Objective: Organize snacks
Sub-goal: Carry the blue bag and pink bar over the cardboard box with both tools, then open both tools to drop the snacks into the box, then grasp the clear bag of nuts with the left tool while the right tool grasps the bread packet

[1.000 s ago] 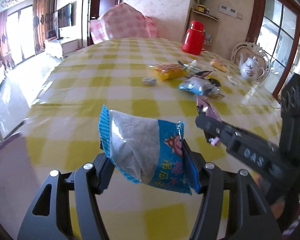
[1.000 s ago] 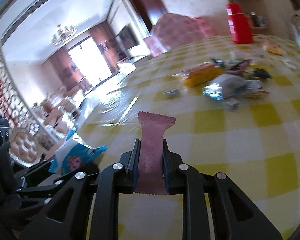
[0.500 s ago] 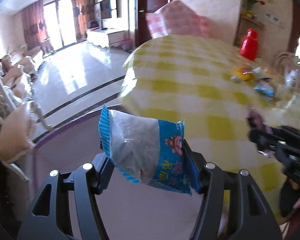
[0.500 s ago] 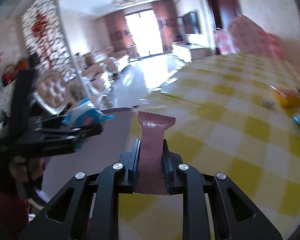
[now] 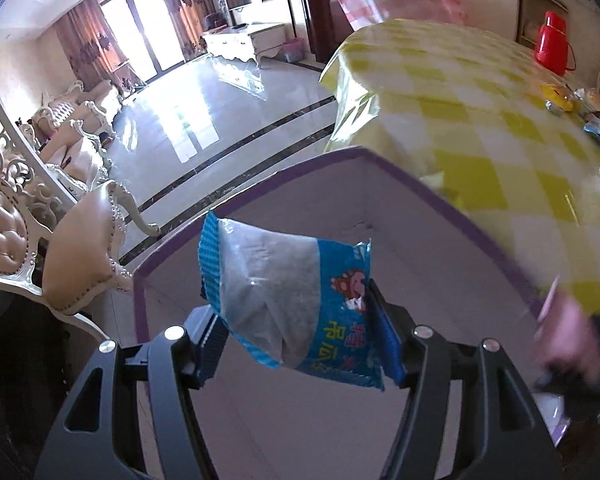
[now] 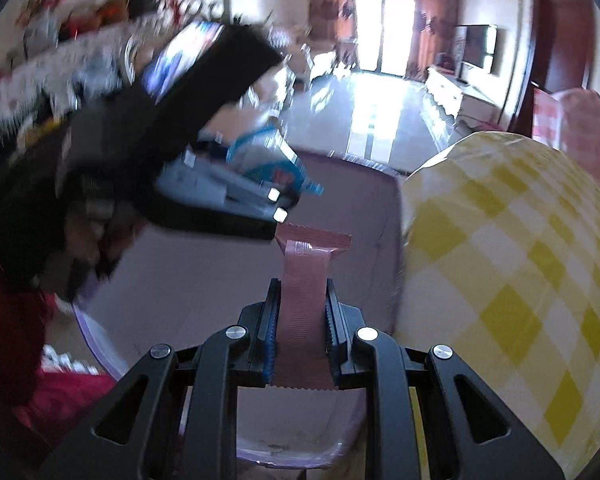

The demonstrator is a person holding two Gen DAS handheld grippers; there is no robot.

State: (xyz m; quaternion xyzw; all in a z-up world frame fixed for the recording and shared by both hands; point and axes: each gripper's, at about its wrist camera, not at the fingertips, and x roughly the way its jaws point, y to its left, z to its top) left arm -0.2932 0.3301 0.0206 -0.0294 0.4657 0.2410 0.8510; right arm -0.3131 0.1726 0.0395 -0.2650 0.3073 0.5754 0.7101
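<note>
My left gripper is shut on a blue and clear snack packet and holds it above a pale purple-rimmed bin beside the table. My right gripper is shut on a pink ridged snack wrapper, also over the bin. In the right wrist view the left gripper with its blue packet is blurred, just ahead and to the left. Several more snacks lie far off on the table.
The round table with a yellow checked cloth lies to the right of the bin. A red thermos stands at its far side. A cream upholstered chair stands to the left. Shiny open floor stretches beyond.
Both grippers have swung left, away from the tabletop, and now hang over the bin beside the table. Each keeps hold of its snack.
</note>
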